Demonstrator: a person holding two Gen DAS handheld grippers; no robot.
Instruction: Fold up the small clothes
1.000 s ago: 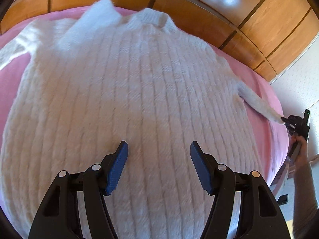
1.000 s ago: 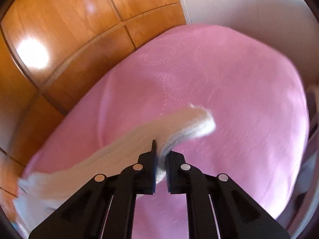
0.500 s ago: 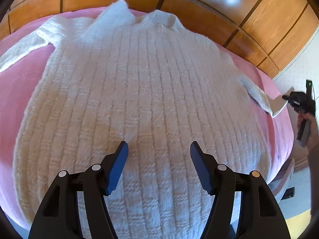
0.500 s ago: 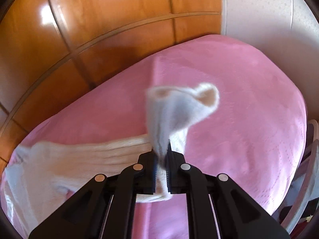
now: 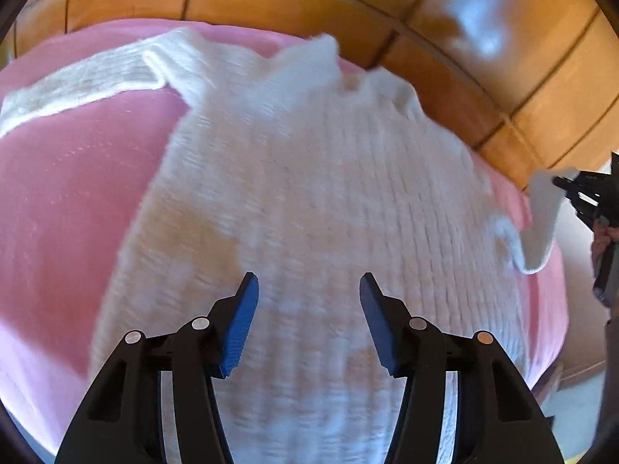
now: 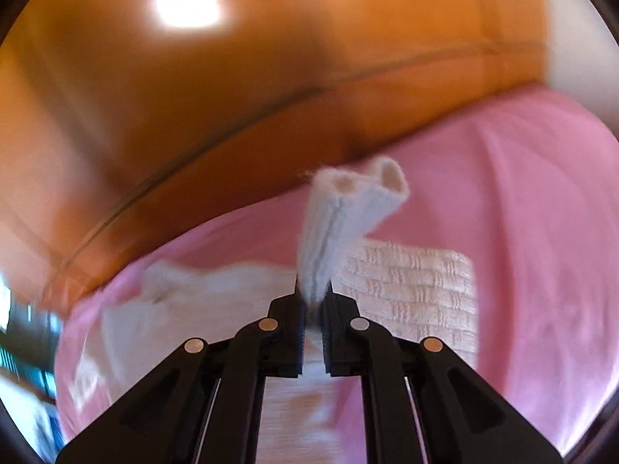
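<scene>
A white ribbed knit sweater (image 5: 309, 193) lies flat on a pink bed cover (image 5: 69, 201), collar toward the wooden headboard. Its left sleeve (image 5: 77, 81) stretches out to the left. My left gripper (image 5: 307, 301) is open and empty, hovering over the sweater's lower body. My right gripper (image 6: 314, 301) is shut on the right sleeve's cuff (image 6: 348, 208) and holds it lifted above the bed; the cuff stands up beyond the fingertips. In the left wrist view the right gripper (image 5: 561, 183) shows at the far right with the sleeve (image 5: 541, 220) hanging from it.
A glossy wooden headboard (image 5: 464, 58) runs behind the bed. The bed's right edge (image 5: 557, 328) drops off near the right gripper. A white wall (image 6: 580, 38) stands beyond the bed's corner. The sweater body (image 6: 406, 290) lies under the right gripper.
The right gripper has lifted the cuff off the bed and swung it up and inward toward the sweater body. The left gripper drifted right and back, still open.
</scene>
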